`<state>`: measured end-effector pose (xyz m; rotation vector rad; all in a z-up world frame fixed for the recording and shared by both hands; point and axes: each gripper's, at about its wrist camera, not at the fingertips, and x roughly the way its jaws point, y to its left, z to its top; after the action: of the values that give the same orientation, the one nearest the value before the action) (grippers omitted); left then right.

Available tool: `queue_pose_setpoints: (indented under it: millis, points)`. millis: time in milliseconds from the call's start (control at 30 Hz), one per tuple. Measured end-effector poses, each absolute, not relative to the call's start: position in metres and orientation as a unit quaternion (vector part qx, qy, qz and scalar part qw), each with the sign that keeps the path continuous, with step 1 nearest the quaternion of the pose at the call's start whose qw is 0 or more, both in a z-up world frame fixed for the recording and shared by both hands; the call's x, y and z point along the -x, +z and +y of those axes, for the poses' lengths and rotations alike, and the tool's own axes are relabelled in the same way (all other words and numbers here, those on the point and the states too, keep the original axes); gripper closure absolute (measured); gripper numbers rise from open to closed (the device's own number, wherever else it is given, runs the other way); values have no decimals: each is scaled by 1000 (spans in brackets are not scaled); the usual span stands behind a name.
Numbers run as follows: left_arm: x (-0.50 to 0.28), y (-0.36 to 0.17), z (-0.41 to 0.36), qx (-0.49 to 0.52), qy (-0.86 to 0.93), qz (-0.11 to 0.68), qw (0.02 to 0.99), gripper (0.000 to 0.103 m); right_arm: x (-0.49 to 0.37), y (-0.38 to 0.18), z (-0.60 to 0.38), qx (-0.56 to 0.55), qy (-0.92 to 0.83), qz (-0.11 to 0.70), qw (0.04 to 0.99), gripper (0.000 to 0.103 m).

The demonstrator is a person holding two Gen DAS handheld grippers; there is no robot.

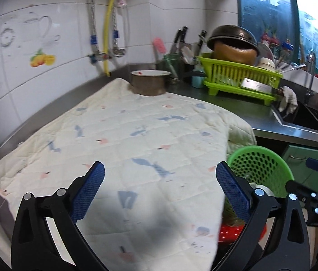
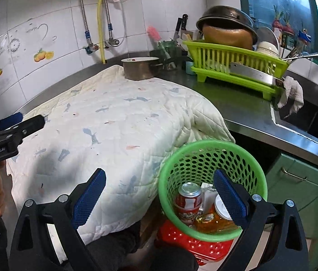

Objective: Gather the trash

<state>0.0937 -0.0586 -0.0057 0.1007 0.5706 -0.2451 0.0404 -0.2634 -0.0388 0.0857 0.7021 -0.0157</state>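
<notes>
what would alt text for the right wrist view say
An open right gripper hovers over a green mesh basket holding a red can and other trash, beside a quilted cloth covering the counter.

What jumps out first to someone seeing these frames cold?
The green mesh basket at the counter's near edge, already holding a red can and an orange bottle. Behind it, a pale quilted cloth covers most of the counter. Both the left gripper and right gripper have jaws open and empty.

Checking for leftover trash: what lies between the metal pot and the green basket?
Only the quilted cloth, nothing on it, between pot and basket, as seen in the right wrist view.
</notes>
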Motion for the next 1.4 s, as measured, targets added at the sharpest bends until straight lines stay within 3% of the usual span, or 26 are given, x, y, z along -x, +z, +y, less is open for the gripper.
queue_pose_setpoints:
  millis: [533, 1400]
  points:
    - [-72, -13, -10, -18, -85, 282, 955, 5, -41, -29, -238, -29, 0, 330, 943, 10]
    - [-61, -11, -4, -9, -92, 258, 962, 5, -36, -20, -225, -17, -3, 312, 950, 9]
